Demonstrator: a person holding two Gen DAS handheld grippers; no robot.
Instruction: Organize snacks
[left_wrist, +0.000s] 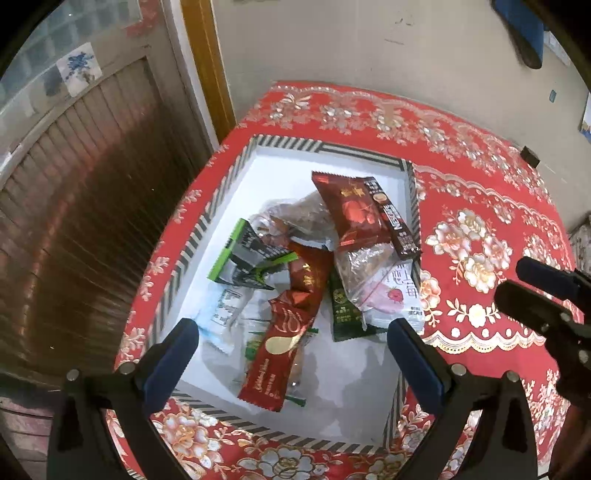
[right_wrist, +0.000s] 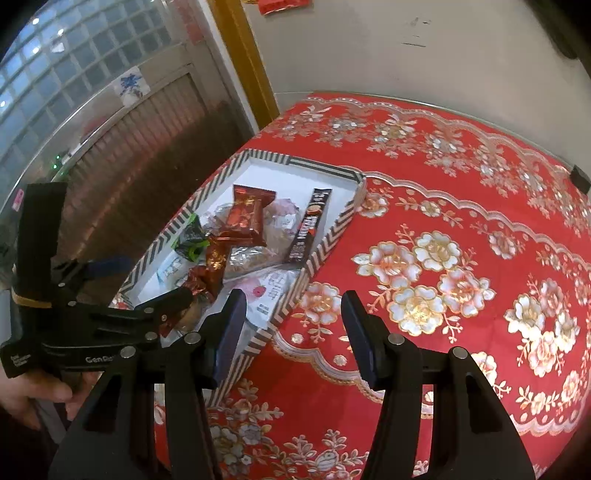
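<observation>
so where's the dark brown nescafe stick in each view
Left wrist view: the Nescafe stick lies right of centre, leaning on the box's right wall.
Right wrist view: it sits left of centre, upper half, along the same wall.
Shared landmark: the striped box rim, on the red floral tablecloth.

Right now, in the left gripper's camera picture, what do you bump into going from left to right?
Brown shutter → green packet → long red packet → dark coffee stick → flowery red tablecloth → right gripper.
</observation>
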